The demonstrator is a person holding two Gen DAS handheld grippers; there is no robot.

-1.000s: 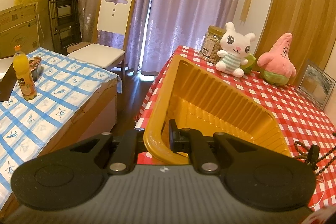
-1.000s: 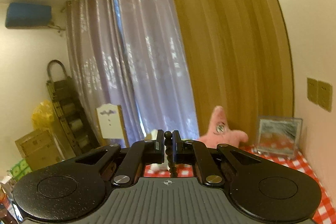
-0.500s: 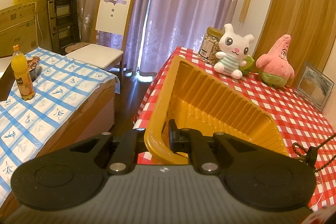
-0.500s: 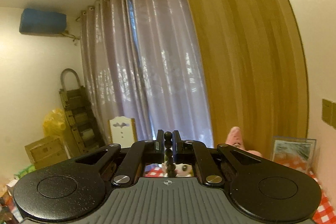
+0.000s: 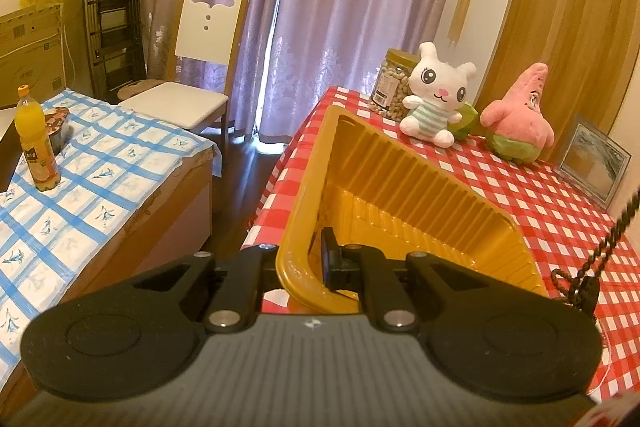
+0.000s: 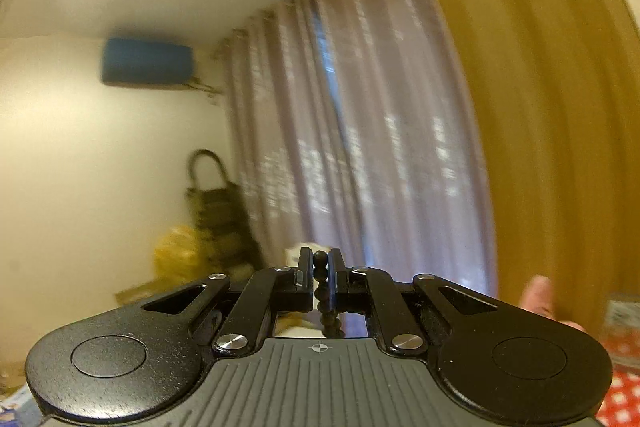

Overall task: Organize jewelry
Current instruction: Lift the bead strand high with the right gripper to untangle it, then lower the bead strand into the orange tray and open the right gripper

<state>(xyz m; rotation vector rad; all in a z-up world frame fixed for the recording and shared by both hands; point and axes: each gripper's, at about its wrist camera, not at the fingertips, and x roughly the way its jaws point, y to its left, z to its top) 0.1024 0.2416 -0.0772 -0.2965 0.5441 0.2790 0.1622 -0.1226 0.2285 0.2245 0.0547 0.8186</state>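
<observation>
My left gripper (image 5: 306, 265) is shut on the near rim of a yellow ribbed plastic tray (image 5: 400, 203) that rests on the red checked table (image 5: 560, 211). My right gripper (image 6: 320, 273) is shut on a dark bead necklace (image 6: 322, 291), held high and pointing up toward the curtains and ceiling. In the left wrist view the necklace strand (image 5: 616, 231) rises taut from the table at the right edge, with its lower end and a dark pendant (image 5: 580, 285) lying beside the tray.
A white bunny plush (image 5: 438, 95), a pink starfish plush (image 5: 520, 115), a nut jar (image 5: 394, 83) and a picture frame (image 5: 596, 167) stand at the table's back. To the left are a blue checked table with an orange drink bottle (image 5: 36, 143) and a white chair (image 5: 196, 67).
My right gripper has lifted and tilted upward with the necklace, so the strand now stretches up from the table. My left gripper still holds the tray rim.
</observation>
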